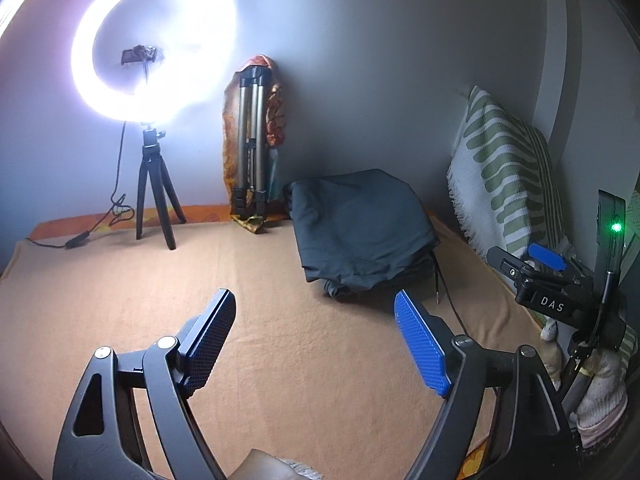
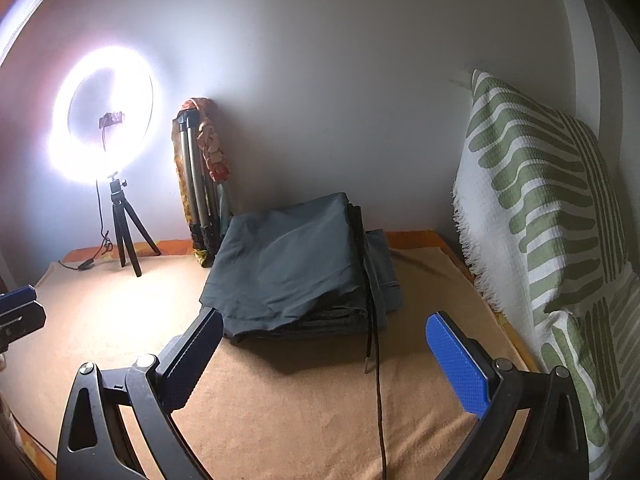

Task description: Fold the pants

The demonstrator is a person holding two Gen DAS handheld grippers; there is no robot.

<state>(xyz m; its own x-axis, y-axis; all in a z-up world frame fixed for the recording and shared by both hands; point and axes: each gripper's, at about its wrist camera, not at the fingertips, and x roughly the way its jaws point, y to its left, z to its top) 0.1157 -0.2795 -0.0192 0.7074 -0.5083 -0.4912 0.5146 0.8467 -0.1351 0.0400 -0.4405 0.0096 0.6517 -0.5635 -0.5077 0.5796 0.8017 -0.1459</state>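
Dark grey pants [image 2: 292,268] lie folded in a flat stack on the tan blanket [image 2: 300,408], near the back wall; they also show in the left wrist view [image 1: 360,232]. A thin drawstring [image 2: 374,332] trails from the stack toward me. My right gripper [image 2: 324,344] is open and empty, just short of the stack's front edge. My left gripper [image 1: 316,320] is open and empty, to the left and short of the stack. The right gripper's body [image 1: 560,288] shows at the right edge of the left wrist view.
A lit ring light on a small black tripod [image 2: 124,232] stands at the back left, its cable on the blanket. A folded tripod [image 2: 196,200] in patterned cloth leans on the wall. A green-and-white striped pillow [image 2: 552,220] lines the right side.
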